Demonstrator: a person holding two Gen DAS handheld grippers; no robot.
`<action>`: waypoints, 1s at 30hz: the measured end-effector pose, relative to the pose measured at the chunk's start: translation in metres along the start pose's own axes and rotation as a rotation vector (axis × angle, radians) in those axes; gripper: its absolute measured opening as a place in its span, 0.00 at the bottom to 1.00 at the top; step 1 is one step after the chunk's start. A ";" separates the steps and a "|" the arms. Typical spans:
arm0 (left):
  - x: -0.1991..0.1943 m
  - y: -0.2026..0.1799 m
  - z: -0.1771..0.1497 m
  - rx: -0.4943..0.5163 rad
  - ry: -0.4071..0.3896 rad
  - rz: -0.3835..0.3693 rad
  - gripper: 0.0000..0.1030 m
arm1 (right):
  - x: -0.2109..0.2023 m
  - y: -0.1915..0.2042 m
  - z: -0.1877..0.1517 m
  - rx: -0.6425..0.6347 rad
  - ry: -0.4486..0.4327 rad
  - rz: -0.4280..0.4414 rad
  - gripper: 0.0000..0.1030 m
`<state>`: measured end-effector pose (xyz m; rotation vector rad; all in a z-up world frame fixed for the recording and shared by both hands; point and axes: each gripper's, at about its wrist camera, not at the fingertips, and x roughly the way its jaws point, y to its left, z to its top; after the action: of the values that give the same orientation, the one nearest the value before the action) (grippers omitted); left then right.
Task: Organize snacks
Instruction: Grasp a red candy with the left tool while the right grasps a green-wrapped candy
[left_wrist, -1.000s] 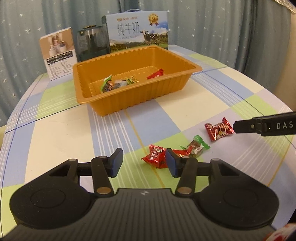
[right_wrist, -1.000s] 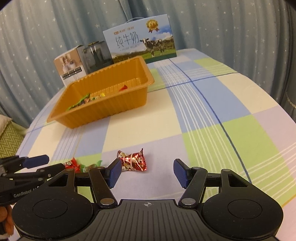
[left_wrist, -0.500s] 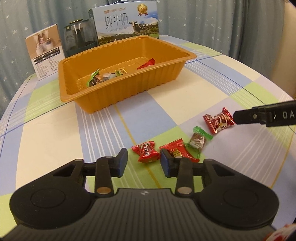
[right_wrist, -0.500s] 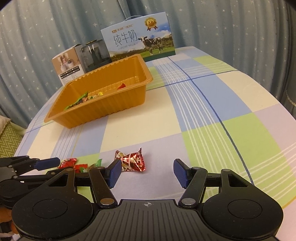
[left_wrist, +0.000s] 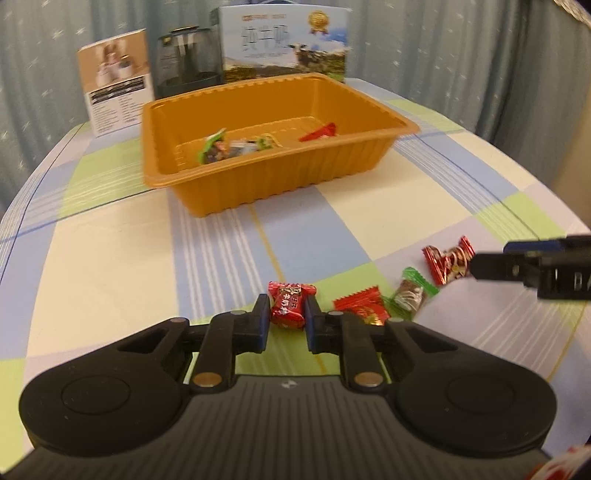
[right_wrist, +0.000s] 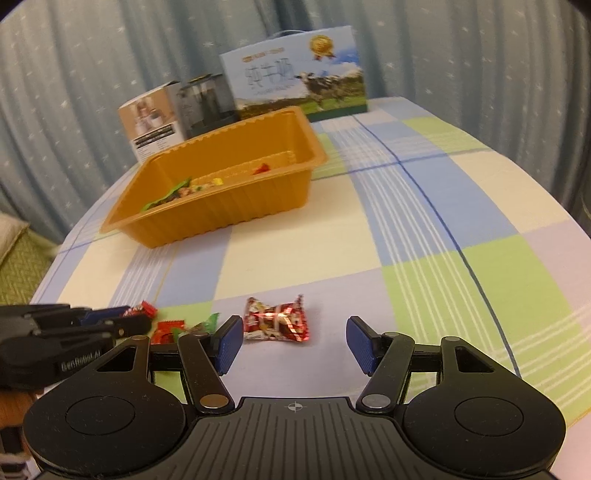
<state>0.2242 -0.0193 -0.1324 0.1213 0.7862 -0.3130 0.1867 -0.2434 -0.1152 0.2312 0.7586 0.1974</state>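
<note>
My left gripper (left_wrist: 286, 319) is shut on a red wrapped candy (left_wrist: 290, 303) on the checked tablecloth. To its right lie a red candy (left_wrist: 364, 304), a green-ended candy (left_wrist: 413, 290) and a shiny red candy (left_wrist: 447, 258). My right gripper (right_wrist: 293, 343) is open, with that shiny red candy (right_wrist: 277, 319) on the cloth just ahead of its fingertips, nearer the left finger. The orange tray (left_wrist: 354, 166) stands farther back and holds several candies (left_wrist: 236, 144). The left gripper also shows in the right wrist view (right_wrist: 122, 319).
Behind the tray (right_wrist: 258, 199) stand a milk carton box (left_wrist: 284, 48), a dark glass kettle (left_wrist: 186, 55) and a small product box (left_wrist: 116, 81). A curtain hangs behind. The round table's edge (right_wrist: 546, 192) curves off on the right.
My left gripper has moved left to the leftmost red candy and closed on it. My right gripper has edged closer to the shiny red candy and stays open.
</note>
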 end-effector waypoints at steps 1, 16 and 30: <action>-0.002 0.003 0.001 -0.014 -0.003 0.005 0.16 | 0.000 0.004 -0.001 -0.018 0.001 0.011 0.60; -0.028 0.019 -0.003 -0.103 -0.046 0.017 0.16 | 0.034 0.061 -0.013 -0.268 0.029 0.087 0.50; -0.026 0.017 -0.003 -0.106 -0.046 0.007 0.16 | 0.046 0.074 -0.020 -0.350 0.025 0.056 0.28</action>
<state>0.2099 0.0034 -0.1160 0.0173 0.7555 -0.2665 0.1984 -0.1585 -0.1392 -0.0826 0.7302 0.3826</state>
